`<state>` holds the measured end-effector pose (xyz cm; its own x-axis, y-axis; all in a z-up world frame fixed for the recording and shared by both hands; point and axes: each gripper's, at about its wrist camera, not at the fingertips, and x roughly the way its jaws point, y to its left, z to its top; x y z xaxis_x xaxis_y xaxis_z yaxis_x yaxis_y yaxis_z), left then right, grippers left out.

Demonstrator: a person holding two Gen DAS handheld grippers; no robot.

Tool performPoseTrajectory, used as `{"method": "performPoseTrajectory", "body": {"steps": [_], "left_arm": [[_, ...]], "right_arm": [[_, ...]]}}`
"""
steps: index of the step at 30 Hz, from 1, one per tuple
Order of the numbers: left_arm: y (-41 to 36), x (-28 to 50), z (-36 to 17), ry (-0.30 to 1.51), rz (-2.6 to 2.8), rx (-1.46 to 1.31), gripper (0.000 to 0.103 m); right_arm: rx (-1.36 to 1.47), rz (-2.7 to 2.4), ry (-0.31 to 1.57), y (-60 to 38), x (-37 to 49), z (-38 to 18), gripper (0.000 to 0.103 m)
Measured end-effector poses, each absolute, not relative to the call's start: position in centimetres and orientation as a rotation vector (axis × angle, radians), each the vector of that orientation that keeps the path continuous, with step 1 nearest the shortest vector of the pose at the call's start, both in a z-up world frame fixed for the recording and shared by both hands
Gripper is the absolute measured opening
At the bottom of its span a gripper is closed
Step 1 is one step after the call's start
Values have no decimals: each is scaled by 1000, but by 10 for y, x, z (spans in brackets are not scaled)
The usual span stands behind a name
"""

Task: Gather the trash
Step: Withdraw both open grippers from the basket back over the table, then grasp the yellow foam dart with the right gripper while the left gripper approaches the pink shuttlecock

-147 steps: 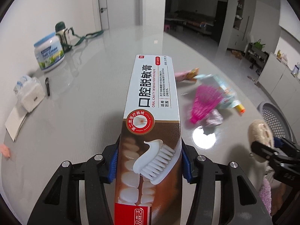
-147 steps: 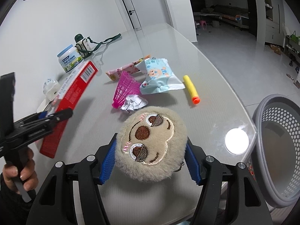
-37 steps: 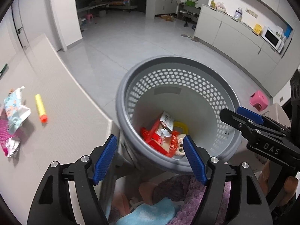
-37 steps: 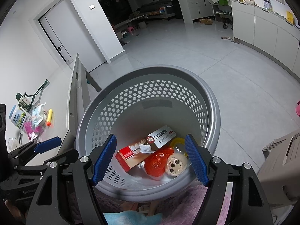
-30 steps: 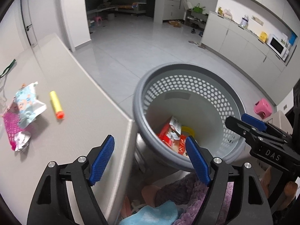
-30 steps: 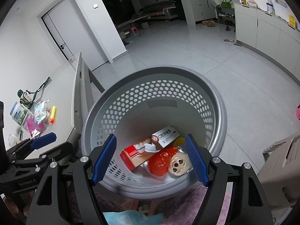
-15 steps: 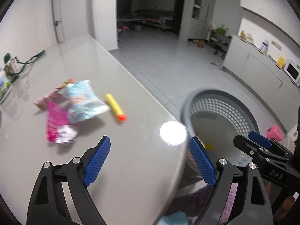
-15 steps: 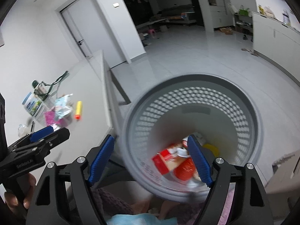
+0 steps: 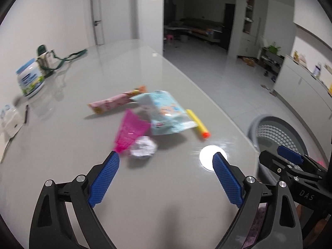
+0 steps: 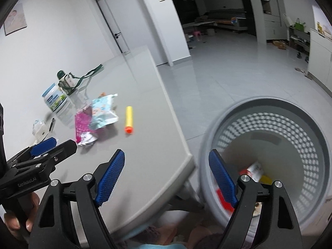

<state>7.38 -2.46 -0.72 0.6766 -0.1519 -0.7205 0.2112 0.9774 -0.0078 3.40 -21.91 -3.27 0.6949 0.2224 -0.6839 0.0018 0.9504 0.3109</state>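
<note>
Left tongs (image 9: 166,161) spread wide, jaws just been opening, nothing between them; they hang over the near part of the grey bench (image 9: 62,145), angled down toward it. Just beyond their blue pads (image 9: 104,178) lies a crumpled silver-white wrapper (image 9: 143,149), touching the narrow end of a pink mesh piece (image 9: 129,131). Overlapping the pink mesh, a pale blue snack packet (image 9: 166,113); behind it a long pink wrapper (image 9: 116,101); beside the packet, toward the bench edge, a yellow foam dart with an orange tip (image 9: 197,123). A bright lamp reflection sits on the bench near the right pad. Right tongs (image 10: 167,161) also spread, jaws just been opening, empty; they straddle the bench corner (image 10: 186,157), left pad over the bench, right pad over the grey perforated basket (image 10: 311,145) standing on the floor off the corner. Basket interior blurred; a red and white box (image 10: 255,169) and something yellow (image 10: 265,179) lie at the bottom. In the right wrist view a hand (image 10: 18,217) grips the left tool's handle at lower left. Further out along the wall: a white tub with a blue lid (image 9: 31,77), a green-capped bottle with a strap (image 9: 44,57), a tissue pack (image 9: 9,117) with a dark pen (image 9: 26,113) beside it. Remaining trash all well apart from the basket
</note>
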Motion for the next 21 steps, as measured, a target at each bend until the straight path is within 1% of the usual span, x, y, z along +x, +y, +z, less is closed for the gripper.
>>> {"method": "performPoseTrajectory", "body": {"steps": [1, 8, 12, 21], "left_arm": [[-18, 75, -7, 798, -187, 74, 90], [18, 81, -12, 791, -98, 48, 91], [34, 86, -14, 782, -63, 38, 91], [56, 102, -20, 779, -28, 29, 93]], "right_arm": [[295, 133, 797, -215, 37, -33, 84], [264, 195, 803, -185, 59, -33, 84], [197, 210, 821, -167, 72, -33, 84], [152, 188, 865, -154, 97, -41, 84]]}}
